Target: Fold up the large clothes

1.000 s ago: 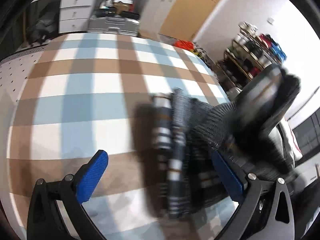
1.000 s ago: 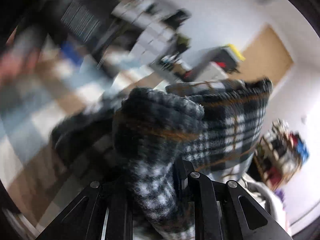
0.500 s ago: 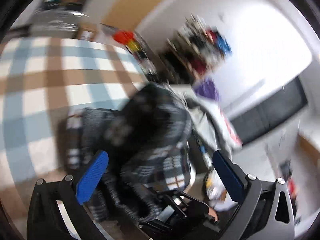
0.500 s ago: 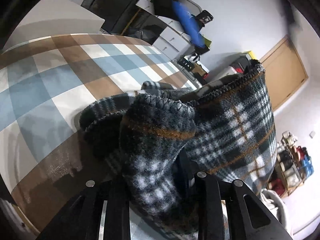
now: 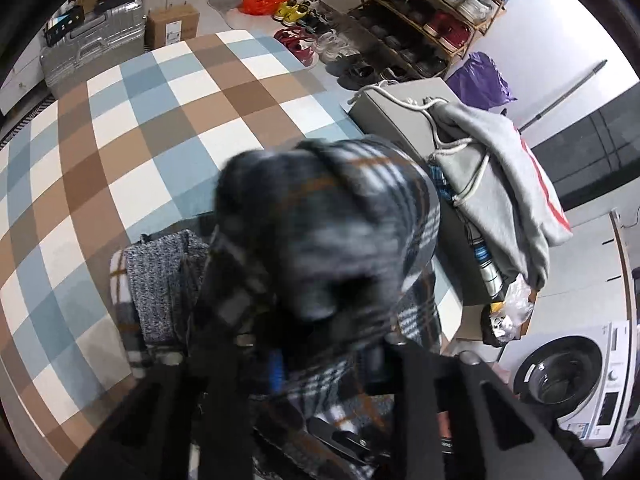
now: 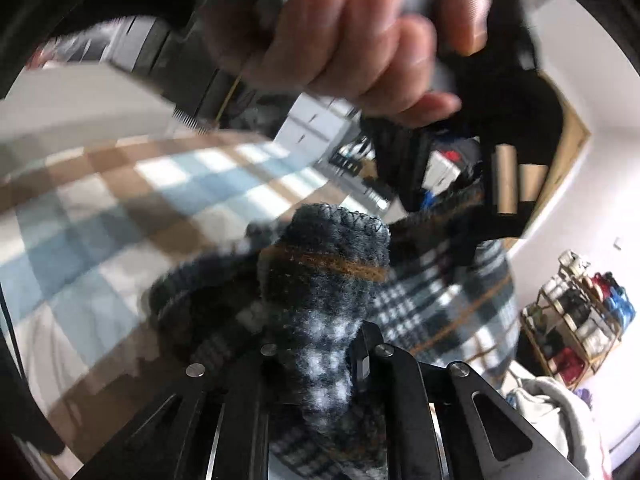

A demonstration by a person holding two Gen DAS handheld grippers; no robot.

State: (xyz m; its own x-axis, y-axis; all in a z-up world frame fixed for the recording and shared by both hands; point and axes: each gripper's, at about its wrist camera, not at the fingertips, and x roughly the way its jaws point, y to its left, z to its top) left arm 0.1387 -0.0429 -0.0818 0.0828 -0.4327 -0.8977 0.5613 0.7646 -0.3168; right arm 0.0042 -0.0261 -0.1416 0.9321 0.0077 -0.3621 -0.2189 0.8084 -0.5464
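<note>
Dark plaid fleece garment [image 5: 328, 240], grey/black/white checks with thin orange lines, bunched and lifted over the near right edge of the checked tablecloth [image 5: 160, 120]. Part of it lies crumpled on the cloth lower left in the left wrist view, showing a lighter speckled side. Upper bulk is motion-blurred.

Right gripper [image 6: 316, 364]: jaws closing, a thick stitched-edge fold of the same fleece [image 6: 324, 272] between them, pads pressing on it, fold sticking up past the fingertips. More fleece hangs to the right in that view.

Left gripper [image 5: 324, 360]: jaws closing, plaid fabric bunched between the 2 fingers; blue pad [image 5: 275, 368] barely visible against the cloth. Looks clamped on the fabric. Points steeply down at the table edge.

In the right wrist view, a bare hand [image 6: 360, 32] at top grips the left tool's grey handle, blurred, above the fleece.

Table covered by blue/brown/white check cloth, otherwise bare where visible.

Surroundings: grey hoodie [image 5: 500, 184] with white drawstrings draped over a grey box just right of the table; shoe rack [image 5: 432, 12] against the wall; purple bag [image 5: 480, 84] near it; silver hard case [image 5: 92, 48] beyond the far table edge; washing machine [image 5: 568, 376] lower right.
</note>
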